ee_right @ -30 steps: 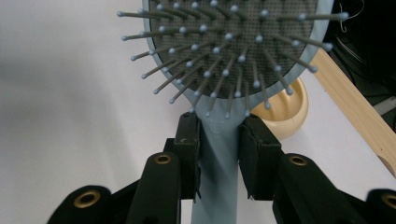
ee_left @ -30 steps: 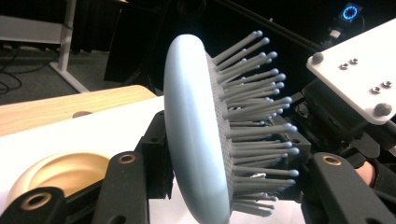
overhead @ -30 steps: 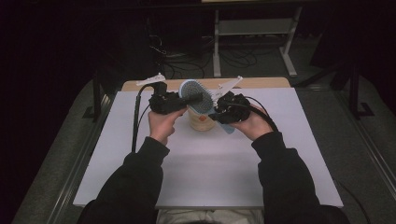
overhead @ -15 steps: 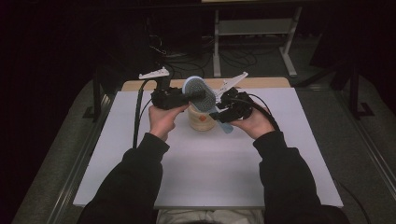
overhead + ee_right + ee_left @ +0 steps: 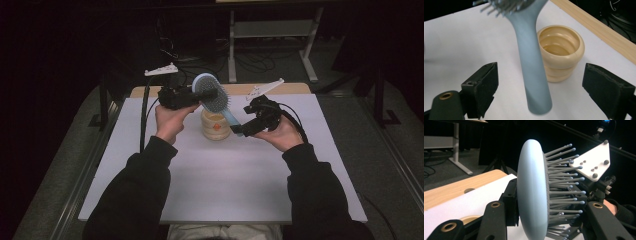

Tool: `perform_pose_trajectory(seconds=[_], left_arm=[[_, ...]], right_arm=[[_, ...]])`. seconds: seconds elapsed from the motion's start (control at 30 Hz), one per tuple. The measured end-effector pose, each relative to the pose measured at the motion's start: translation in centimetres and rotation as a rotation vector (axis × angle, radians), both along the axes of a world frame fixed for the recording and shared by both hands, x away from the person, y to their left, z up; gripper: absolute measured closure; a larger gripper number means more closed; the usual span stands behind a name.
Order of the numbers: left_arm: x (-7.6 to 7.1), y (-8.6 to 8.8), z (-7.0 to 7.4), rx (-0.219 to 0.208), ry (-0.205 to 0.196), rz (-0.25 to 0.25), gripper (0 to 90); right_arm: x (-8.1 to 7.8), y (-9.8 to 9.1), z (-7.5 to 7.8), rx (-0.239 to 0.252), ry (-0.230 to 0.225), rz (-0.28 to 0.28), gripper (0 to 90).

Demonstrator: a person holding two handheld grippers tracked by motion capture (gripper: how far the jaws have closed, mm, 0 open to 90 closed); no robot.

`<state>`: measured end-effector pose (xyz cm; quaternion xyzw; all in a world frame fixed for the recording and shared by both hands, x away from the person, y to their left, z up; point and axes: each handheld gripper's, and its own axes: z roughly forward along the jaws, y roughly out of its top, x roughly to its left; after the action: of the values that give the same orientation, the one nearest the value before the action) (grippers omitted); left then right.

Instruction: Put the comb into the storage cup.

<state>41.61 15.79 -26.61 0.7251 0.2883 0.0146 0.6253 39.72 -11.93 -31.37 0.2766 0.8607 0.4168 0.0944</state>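
A pale blue hairbrush hangs in the air over a cream ribbed cup on the white mat. My left gripper is shut on the brush head, one jaw on the smooth back and the other at the bristle tips. The handle slants down toward my right gripper. In the right gripper view that gripper is open, jaws wide on either side of the handle's end without touching it. The cup stands upright and hollow just behind the handle.
The mat covers a wooden table whose bare far edge shows at the back. Beyond it stand a metal-legged bench and cables on a dark floor. The near half of the mat lies between the person's forearms.
The left gripper has lifted the brush head a little. The right gripper has drawn slightly to the right along the handle.
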Motion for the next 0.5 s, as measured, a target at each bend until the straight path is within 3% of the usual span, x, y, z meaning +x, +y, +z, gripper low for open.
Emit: perform_pose_trajectory(seconds=[0.1, 0.5], left_arm=[[0.1, 0.1, 0.6, 0.003, -0.014, 0.003, 54.4], [0.6, 0.9, 2.1, 0.010, -0.040, 0.037, 54.3]], right_arm=[[0.0, -0.1, -0.4, -0.005, 0.004, -0.013, 0.0], [-0.5, -2.7, -1.4, 0.052, -0.020, -0.058, 0.0]])
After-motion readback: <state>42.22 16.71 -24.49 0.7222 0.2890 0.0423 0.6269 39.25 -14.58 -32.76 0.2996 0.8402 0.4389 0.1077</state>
